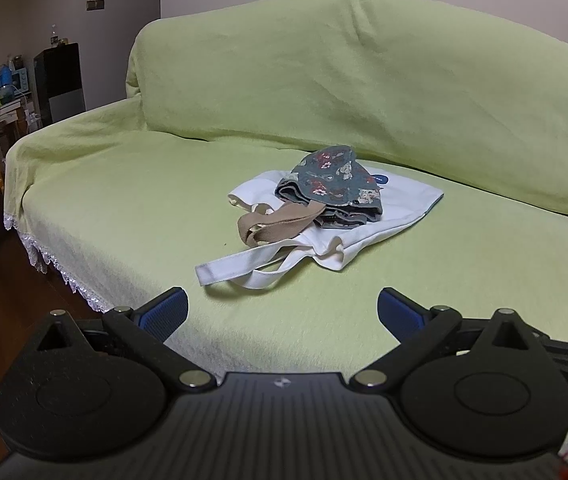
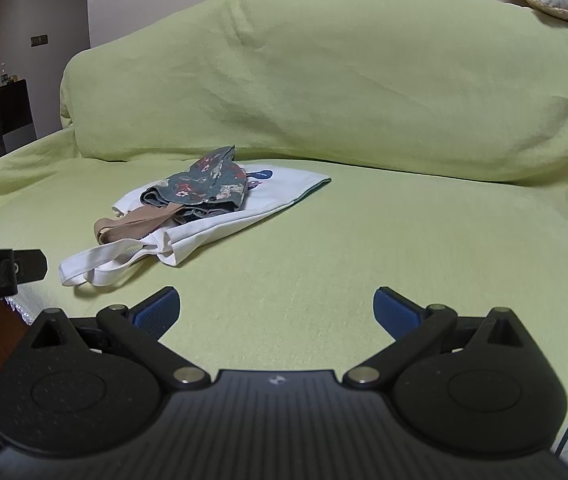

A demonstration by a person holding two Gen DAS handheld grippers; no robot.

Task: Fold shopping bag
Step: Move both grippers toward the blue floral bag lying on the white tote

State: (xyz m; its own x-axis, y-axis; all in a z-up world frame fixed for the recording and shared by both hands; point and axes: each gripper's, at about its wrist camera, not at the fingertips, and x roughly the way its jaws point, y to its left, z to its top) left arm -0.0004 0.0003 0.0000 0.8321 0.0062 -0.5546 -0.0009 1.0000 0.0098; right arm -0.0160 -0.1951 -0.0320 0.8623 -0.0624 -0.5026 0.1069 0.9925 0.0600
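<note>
Both grippers, left [image 1: 282,312] and right [image 2: 276,310], hang released, short of the white bag [image 1: 363,232] ahead, ready to reach.

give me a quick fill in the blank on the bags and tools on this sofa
1. The floral bag lies on top of the ____ bag.
2. Both bags rest on a sofa cover coloured ____.
3. The left tool and right tool both stand ____, holding nothing.
4. The floral bag's strap is ____.

Missing words: white; green; open; tan
</note>
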